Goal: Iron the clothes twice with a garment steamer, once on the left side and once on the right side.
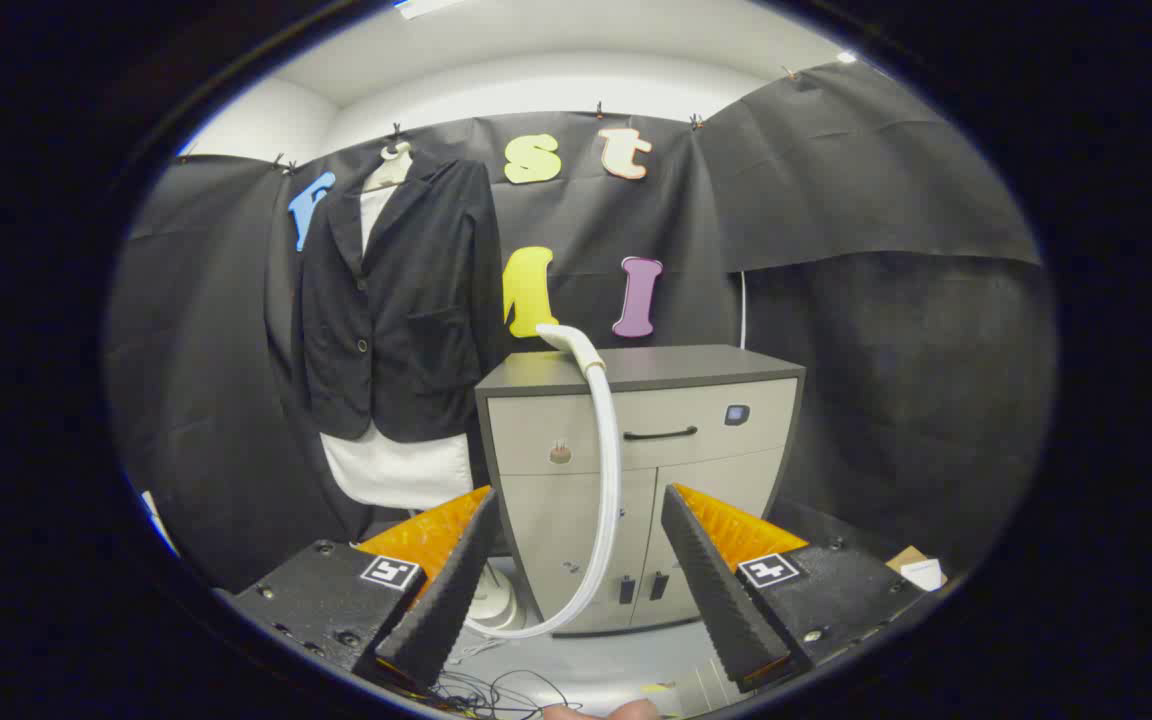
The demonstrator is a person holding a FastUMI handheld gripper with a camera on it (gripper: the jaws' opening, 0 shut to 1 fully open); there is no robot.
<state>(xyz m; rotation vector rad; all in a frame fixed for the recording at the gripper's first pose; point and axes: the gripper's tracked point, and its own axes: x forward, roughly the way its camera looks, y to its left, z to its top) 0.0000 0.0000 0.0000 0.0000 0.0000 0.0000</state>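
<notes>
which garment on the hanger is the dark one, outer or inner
The outer one: the black blazer hangs over a white garment that shows at its collar and below its hem. The gripper is open, well short of both.

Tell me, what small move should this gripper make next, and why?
Probably ease forward and up toward the steamer head lying on the cabinet top. The gripper is open with nothing between its fingers, the white hose hangs down the cabinet front beyond them, and the black jacket hangs untouched beside the cabinet. The steamer has to be in hand before any ironing.
</notes>
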